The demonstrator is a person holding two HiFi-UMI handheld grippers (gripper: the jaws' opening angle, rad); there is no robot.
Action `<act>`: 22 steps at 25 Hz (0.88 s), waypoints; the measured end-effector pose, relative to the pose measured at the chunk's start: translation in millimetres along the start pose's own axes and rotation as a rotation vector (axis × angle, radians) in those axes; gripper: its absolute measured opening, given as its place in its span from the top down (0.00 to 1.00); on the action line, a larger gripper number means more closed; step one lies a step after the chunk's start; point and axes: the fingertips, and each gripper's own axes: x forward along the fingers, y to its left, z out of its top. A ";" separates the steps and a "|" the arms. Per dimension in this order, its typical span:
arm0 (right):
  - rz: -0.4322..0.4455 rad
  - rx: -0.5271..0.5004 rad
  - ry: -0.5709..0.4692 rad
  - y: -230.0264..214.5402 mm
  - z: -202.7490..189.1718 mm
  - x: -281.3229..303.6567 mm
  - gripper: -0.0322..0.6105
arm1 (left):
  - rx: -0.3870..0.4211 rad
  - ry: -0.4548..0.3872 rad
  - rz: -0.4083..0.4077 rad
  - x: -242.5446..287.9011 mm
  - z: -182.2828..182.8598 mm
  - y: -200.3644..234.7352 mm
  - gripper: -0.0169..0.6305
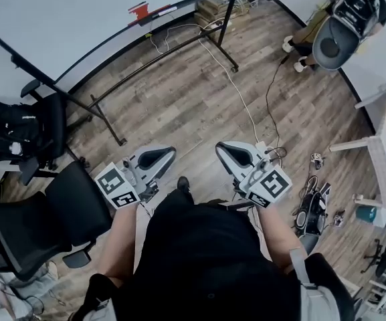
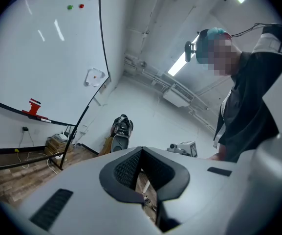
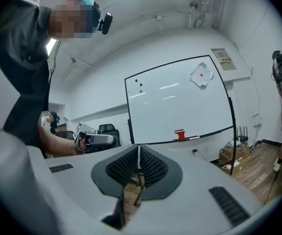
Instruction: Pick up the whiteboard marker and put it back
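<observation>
A whiteboard [image 1: 79, 12] on a black wheeled stand fills the far left of the head view. On its tray sits a red eraser [image 1: 140, 10], with a thin pale marker [image 1: 164, 10] just right of it. The right gripper view shows the board [image 3: 180, 102], eraser [image 3: 179, 133] and marker [image 3: 193, 137] straight ahead across the room. In the left gripper view the board [image 2: 43, 58] lies off to the left. My left gripper [image 1: 166, 154] [image 2: 141, 150] and right gripper [image 1: 225, 149] [image 3: 139, 147] are held side by side at waist height, both shut with nothing between the pads.
Two black office chairs [image 1: 39, 226] [image 1: 19, 132] stand to my left. The stand's black legs [image 1: 223, 42] and a white cable [image 1: 243, 102] cross the wooden floor ahead. Cardboard boxes [image 1: 214, 7] sit behind the stand, and a grey seat-like thing [image 1: 343, 32] stands at far right.
</observation>
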 end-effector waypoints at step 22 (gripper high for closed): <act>0.125 0.001 -0.035 -255.2 40.1 58.4 0.91 | -0.024 -0.025 0.158 177.2 42.4 170.2 0.95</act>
